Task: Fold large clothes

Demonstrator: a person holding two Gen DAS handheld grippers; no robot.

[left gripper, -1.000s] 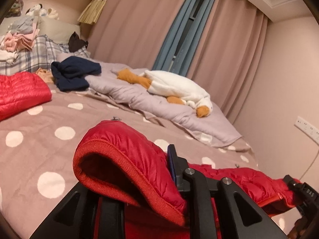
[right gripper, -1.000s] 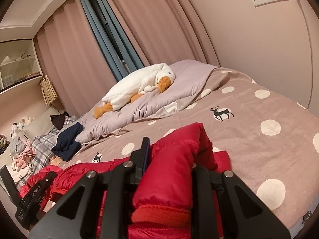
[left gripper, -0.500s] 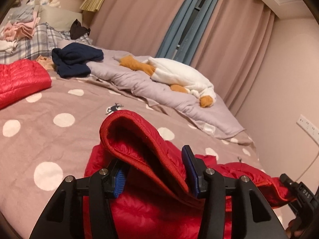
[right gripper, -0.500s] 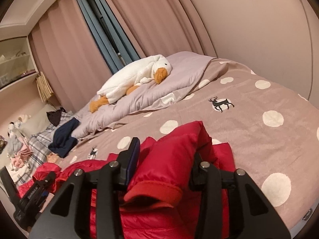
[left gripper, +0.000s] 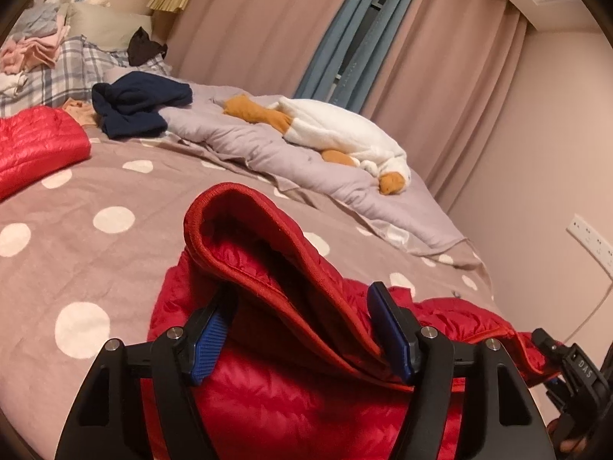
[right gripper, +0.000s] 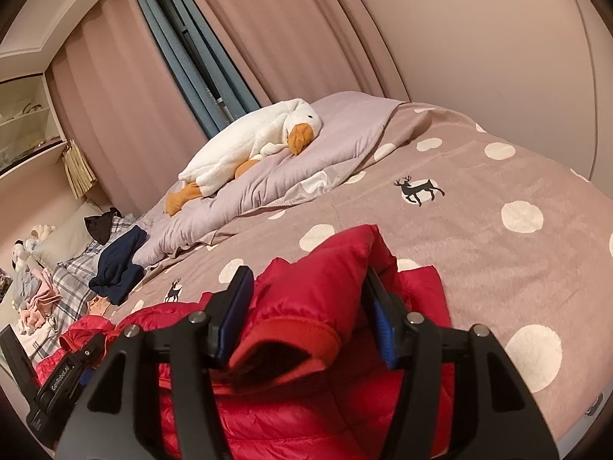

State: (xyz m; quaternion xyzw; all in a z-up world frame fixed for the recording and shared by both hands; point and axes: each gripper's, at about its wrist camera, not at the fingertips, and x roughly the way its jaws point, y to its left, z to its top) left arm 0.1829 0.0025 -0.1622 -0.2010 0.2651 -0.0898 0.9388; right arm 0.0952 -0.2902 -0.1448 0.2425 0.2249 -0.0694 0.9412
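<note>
red jacket (left gripper: pixel 291 395), white-dotted mauve bedspread (left gripper: pixel 76 253), navy garment (left gripper: pixel 138 107)

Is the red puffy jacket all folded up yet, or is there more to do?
Not yet. Done: the red jacket lies on the dotted blanket with both cuffed ends brought over its body. In hand: the left tongs and right tongs stand open around those ends, not pinching. Left: the ends stand puffed up, and a navy garment lies crumpled.
</note>
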